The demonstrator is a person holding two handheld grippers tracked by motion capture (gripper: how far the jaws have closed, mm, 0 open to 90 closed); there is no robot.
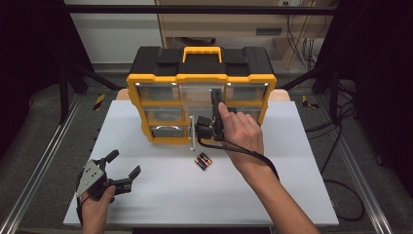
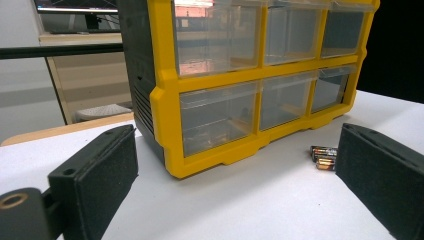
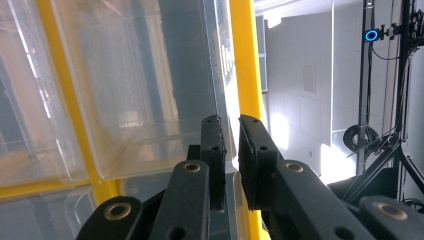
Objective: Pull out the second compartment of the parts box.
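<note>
A yellow and black organizer with clear drawers stands at the back of the white table. My right gripper reaches into its middle column, turned on its side. Its jaws stand nearly together, shut on the thin clear edge of a drawer front. Two batteries lie on the table in front of the organizer, also seen as batteries in the left gripper view. My left gripper rests at the near left, open, holding nothing.
A black carry handle framed in yellow tops the organizer. Metal rails run along both sides of the table. Cables lie on the floor at the right.
</note>
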